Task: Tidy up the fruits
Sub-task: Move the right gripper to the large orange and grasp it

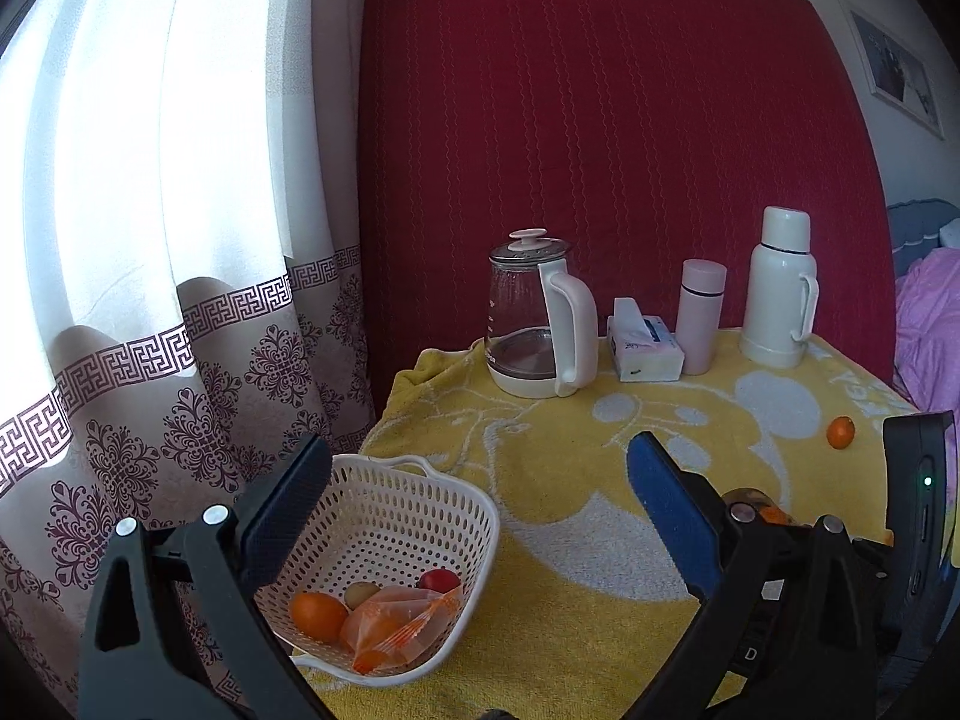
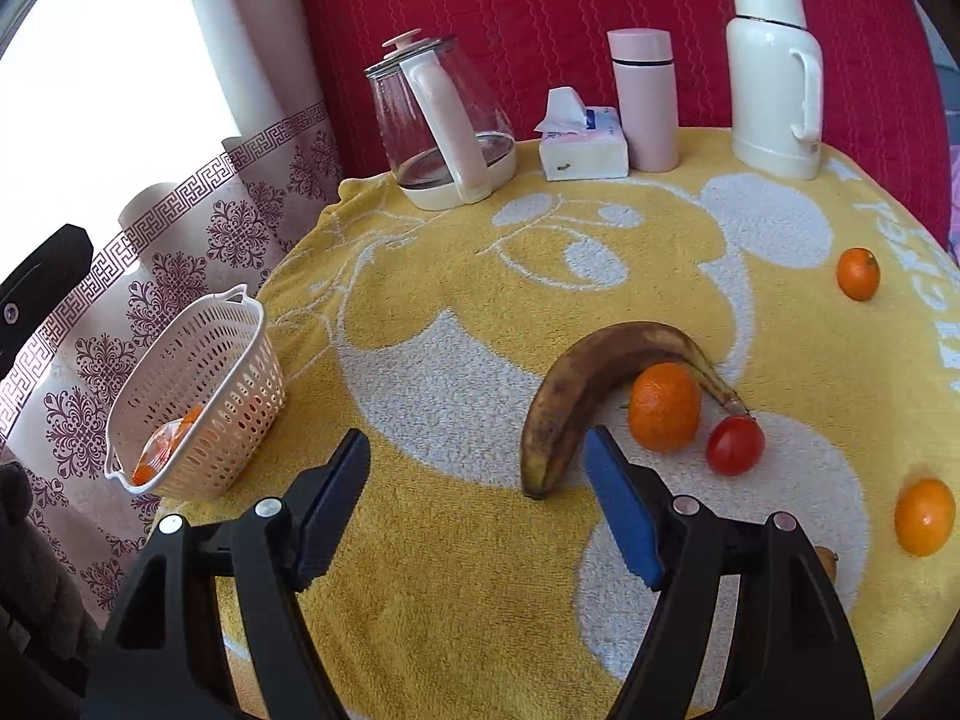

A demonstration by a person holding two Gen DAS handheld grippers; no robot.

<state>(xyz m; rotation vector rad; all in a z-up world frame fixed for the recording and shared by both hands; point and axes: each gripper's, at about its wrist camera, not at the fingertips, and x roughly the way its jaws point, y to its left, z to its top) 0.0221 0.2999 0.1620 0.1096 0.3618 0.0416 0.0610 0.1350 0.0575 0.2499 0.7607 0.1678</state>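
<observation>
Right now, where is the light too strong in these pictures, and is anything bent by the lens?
Left wrist view: the curtain is blown out white by backlight; the basket stays readable. Right wrist view: the window corner is overexposed; the fisheye curves the yellow towel into a dome and leans the white flask.

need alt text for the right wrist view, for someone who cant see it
An open right gripper hovers over a yellow towel near a browned banana, a tomato and three oranges. A white basket with some fruit sits left; a kettle and flasks stand behind.
</observation>
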